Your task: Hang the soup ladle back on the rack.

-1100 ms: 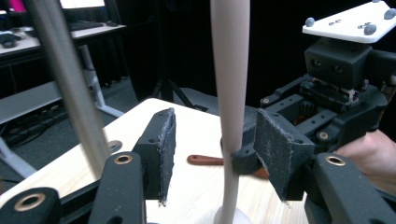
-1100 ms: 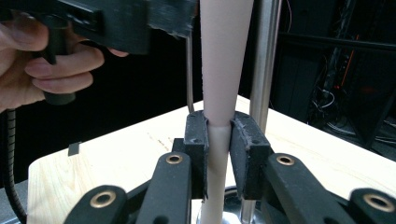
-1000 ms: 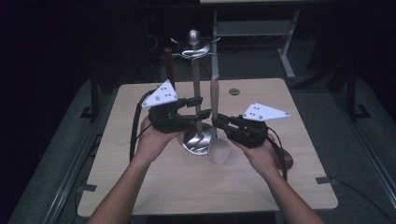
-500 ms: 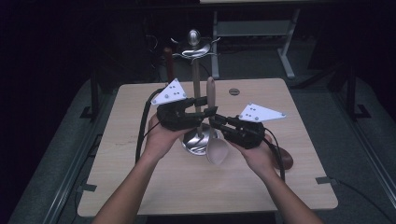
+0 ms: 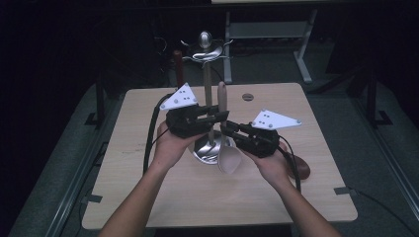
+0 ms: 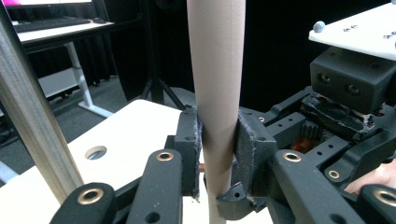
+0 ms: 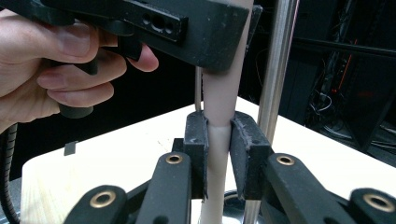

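Above the middle of the bench, a pale spoon stands nearly upright, bowl down, beside the steel post of a utensil stand with a round shiny base. The left hand-held gripper pinches the spoon's handle high up (its pads press both sides of the tan shaft), and the right hand-held gripper clamps the same handle lower down, just above the bowl. A dark reddish utensil lies by the right wrist.

left gripper: jaws clamped, apparently level | right gripper: jaws clamped, just below
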